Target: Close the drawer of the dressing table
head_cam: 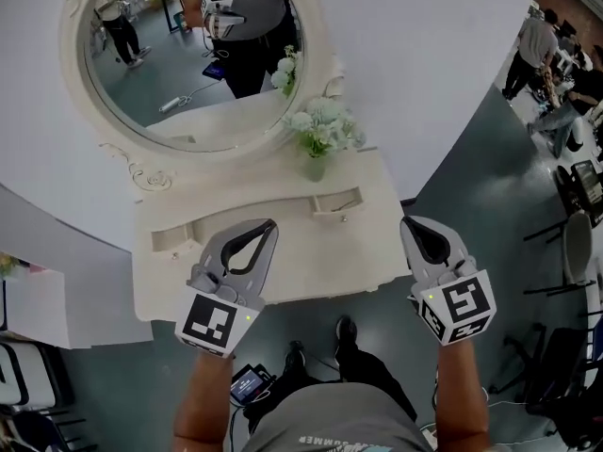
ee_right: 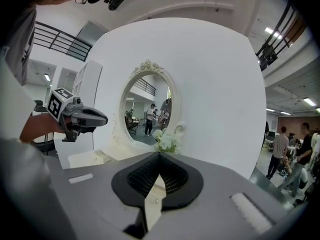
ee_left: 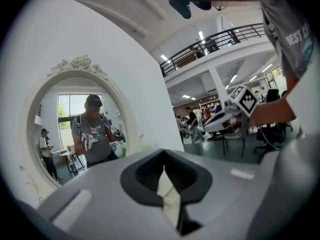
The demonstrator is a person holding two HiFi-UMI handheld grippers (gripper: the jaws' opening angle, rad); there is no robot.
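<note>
The cream dressing table [head_cam: 283,266] stands against a white wall, with an oval mirror [head_cam: 188,55] and a vase of pale flowers [head_cam: 320,135] on it. A small drawer [head_cam: 335,201] with a knob sits on the right of its top and seems to stick out a little; a matching one [head_cam: 172,238] is on the left. My left gripper [head_cam: 270,223] hovers shut over the table's front left, holding nothing. My right gripper [head_cam: 407,220] is shut and empty, just off the table's right front corner. The right gripper view shows the table [ee_right: 90,159] and the left gripper [ee_right: 102,118].
The person's feet [head_cam: 320,342] stand on the dark floor at the table's front edge. A white panel [head_cam: 57,304] lies to the left. At the right are chairs [head_cam: 570,243] and several people [head_cam: 537,45]. A cable and a device [head_cam: 247,384] lie by the feet.
</note>
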